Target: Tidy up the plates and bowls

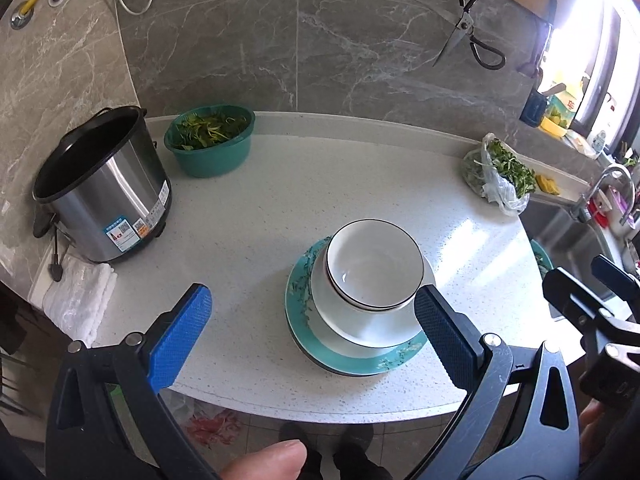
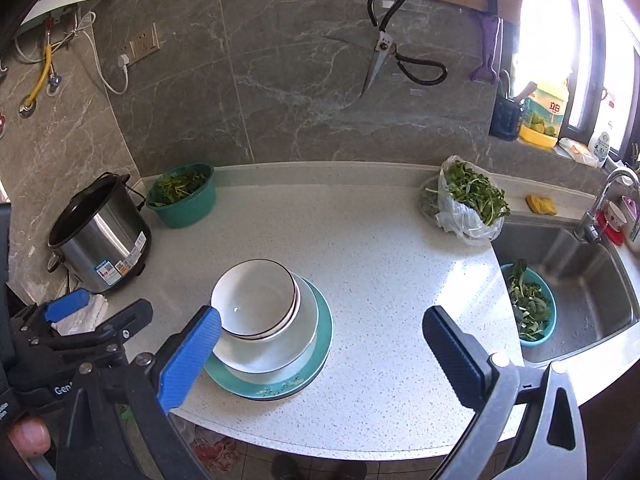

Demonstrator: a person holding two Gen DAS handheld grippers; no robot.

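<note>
A stack stands near the front edge of the speckled counter (image 1: pixel 320 184): a teal-rimmed plate (image 1: pixel 304 344) at the bottom, a white plate (image 1: pixel 360 328) on it, and two nested white bowls (image 1: pixel 372 268) with dark rims on top. My left gripper (image 1: pixel 314 294) is open and empty, held just in front of the stack, its right finger overlapping the plates' edge in the image. In the right wrist view the bowls (image 2: pixel 254 300) sit on the white plate (image 2: pixel 276 360) and teal plate (image 2: pixel 322 356). My right gripper (image 2: pixel 322 316) is open and empty, with the stack at its left finger.
A steel cooker pot (image 1: pixel 104 200) and folded white towel (image 1: pixel 80 300) sit at the left. A green basin of leaves (image 1: pixel 210 140) is at the back, a bag of greens (image 2: pixel 468 204) at the right. The sink (image 2: pixel 580 280) holds a teal colander (image 2: pixel 530 308).
</note>
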